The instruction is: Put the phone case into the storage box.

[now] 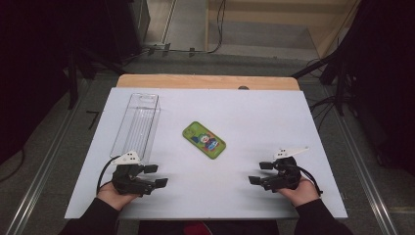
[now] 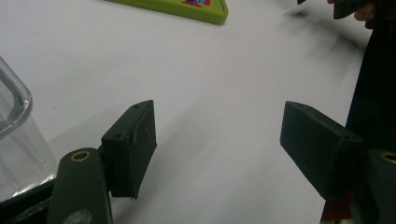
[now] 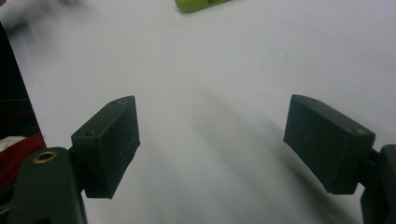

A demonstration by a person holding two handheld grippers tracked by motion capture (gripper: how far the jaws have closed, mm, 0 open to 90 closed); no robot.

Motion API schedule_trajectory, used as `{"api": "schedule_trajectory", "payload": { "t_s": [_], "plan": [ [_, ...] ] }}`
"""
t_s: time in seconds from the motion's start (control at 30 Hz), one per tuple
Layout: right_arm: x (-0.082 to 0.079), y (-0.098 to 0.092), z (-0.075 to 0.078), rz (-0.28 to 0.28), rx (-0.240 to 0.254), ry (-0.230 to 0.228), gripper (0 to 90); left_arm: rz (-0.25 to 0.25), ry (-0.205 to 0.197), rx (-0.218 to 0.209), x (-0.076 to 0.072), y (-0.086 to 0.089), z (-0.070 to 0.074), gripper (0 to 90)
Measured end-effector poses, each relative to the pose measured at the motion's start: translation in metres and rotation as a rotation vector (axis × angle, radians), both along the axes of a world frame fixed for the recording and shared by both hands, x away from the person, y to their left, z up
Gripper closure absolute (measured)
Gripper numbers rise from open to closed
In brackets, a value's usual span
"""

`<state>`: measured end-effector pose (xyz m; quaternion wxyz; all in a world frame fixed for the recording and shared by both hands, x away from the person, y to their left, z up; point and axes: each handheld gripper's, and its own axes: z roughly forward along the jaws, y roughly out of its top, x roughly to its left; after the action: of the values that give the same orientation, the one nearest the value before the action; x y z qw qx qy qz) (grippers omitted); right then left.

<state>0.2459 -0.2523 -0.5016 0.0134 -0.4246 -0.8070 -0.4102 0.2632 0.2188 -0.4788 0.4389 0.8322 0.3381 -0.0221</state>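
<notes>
A green phone case (image 1: 204,139) with a cartoon print lies flat near the middle of the white table (image 1: 254,112); its edge shows at the top of the left gripper view (image 2: 187,10) and of the right gripper view (image 3: 198,4). My left gripper (image 1: 155,175) rests low at the front left, open, with bare table between its jaws (image 2: 217,149). At the front right my right gripper (image 1: 259,173) is open too, jaws pointing inward toward the left one, nothing between them (image 3: 210,149).
A clear plastic bin (image 1: 137,123) stands long and narrow at the left of the table, just beyond the left gripper; its corner (image 2: 14,135) is close to the left jaw. Cables and dark stands surround the table.
</notes>
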Motion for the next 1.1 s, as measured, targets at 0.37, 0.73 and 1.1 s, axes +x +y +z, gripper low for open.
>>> {"api": "schedule_trajectory", "payload": {
  "t_s": [0.37,0.73,1.1],
  "plan": [
    [0.008,0.005,0.001,0.005,0.006,-0.007,16.5,0.003,-0.004,0.002,0.000,-0.001,0.000,27.8],
    [0.020,0.010,0.015,-0.005,-0.004,-0.042,16.4,0.005,-0.007,0.002,0.001,0.000,0.000,27.8],
    [0.037,0.023,0.020,0.008,-0.006,-0.038,16.4,0.004,-0.007,0.005,0.001,0.000,0.000,27.8]
  ]
}}
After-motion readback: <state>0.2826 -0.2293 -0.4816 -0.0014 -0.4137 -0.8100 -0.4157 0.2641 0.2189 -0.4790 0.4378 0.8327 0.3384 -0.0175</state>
